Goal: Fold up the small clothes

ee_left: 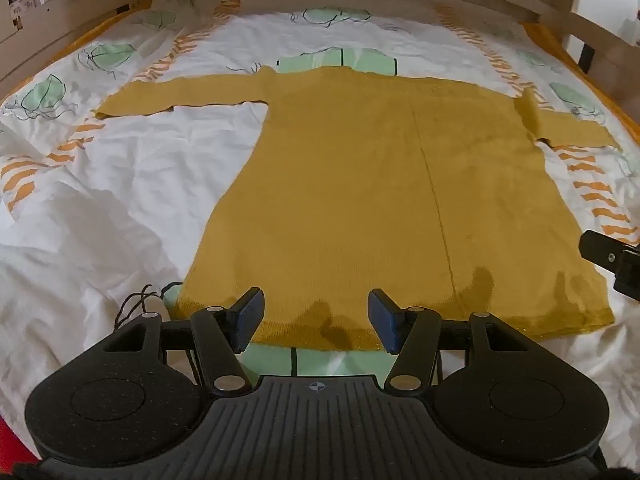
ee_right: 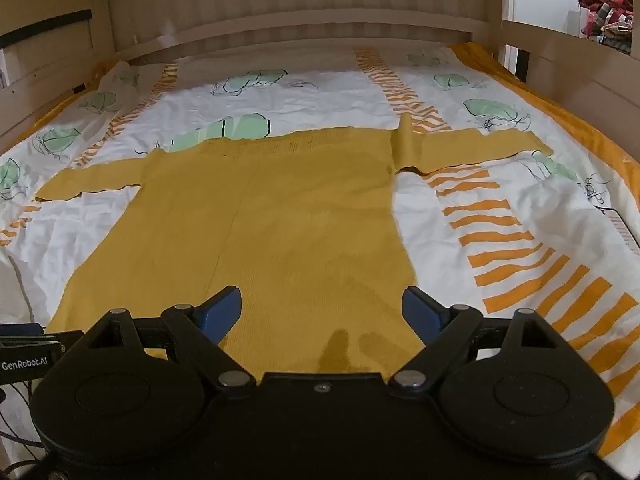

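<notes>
Wooden rails frame a bed (ee_right: 304,92) dressed in a white cover printed with green leaves and orange stripes, and on it a mustard knit sweater (ee_left: 360,184) lies flat, hem toward the cameras, both sleeves stretched out sideways. It looks light, soft and limp, likely to sag and drag on the cover when lifted, so a pinch at the hem corners, or at a sleeve cuff and shoulder together, seems the safest hold. The left hand-held gripper (ee_left: 316,322) hangs over the hem with its blue pads spread and nothing between them; the right hand-held gripper (ee_right: 322,312) stands spread wider over the lower right part of the body, also holding nothing. From the left wrist the whole hem edge shows, with a dark cord (ee_left: 136,304) lying just beside its left corner. Only the right wrist view takes in the full right sleeve (ee_right: 480,144) to its cuff, plus the small upright fold at that shoulder.
</notes>
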Available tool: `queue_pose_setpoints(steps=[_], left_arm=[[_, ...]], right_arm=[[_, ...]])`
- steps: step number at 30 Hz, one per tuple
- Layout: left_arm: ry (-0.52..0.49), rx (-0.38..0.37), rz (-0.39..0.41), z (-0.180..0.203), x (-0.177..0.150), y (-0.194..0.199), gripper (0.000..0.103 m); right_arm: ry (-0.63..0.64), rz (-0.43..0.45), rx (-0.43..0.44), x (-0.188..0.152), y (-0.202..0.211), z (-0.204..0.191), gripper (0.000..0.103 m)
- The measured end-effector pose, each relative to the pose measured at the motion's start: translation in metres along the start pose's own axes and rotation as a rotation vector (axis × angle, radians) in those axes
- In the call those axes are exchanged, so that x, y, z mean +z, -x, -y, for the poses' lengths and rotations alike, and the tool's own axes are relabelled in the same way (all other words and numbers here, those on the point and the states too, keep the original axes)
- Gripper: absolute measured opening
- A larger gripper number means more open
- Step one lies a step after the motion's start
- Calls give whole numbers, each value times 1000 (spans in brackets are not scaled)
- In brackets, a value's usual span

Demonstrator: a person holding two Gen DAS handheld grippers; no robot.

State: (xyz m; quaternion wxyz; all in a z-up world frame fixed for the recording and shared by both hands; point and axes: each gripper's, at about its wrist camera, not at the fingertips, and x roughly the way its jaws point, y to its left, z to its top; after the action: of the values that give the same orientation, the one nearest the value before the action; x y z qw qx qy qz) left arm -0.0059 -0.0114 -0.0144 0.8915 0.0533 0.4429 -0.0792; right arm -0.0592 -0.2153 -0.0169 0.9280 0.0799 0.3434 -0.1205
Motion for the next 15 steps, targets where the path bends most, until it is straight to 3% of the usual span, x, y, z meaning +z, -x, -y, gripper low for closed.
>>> queue_pose_setpoints(steps=[15], left_arm=[[5,5,-17,-3,5,-4,56]], right_arm=[[7,-16,15,3,-6,-5,88]])
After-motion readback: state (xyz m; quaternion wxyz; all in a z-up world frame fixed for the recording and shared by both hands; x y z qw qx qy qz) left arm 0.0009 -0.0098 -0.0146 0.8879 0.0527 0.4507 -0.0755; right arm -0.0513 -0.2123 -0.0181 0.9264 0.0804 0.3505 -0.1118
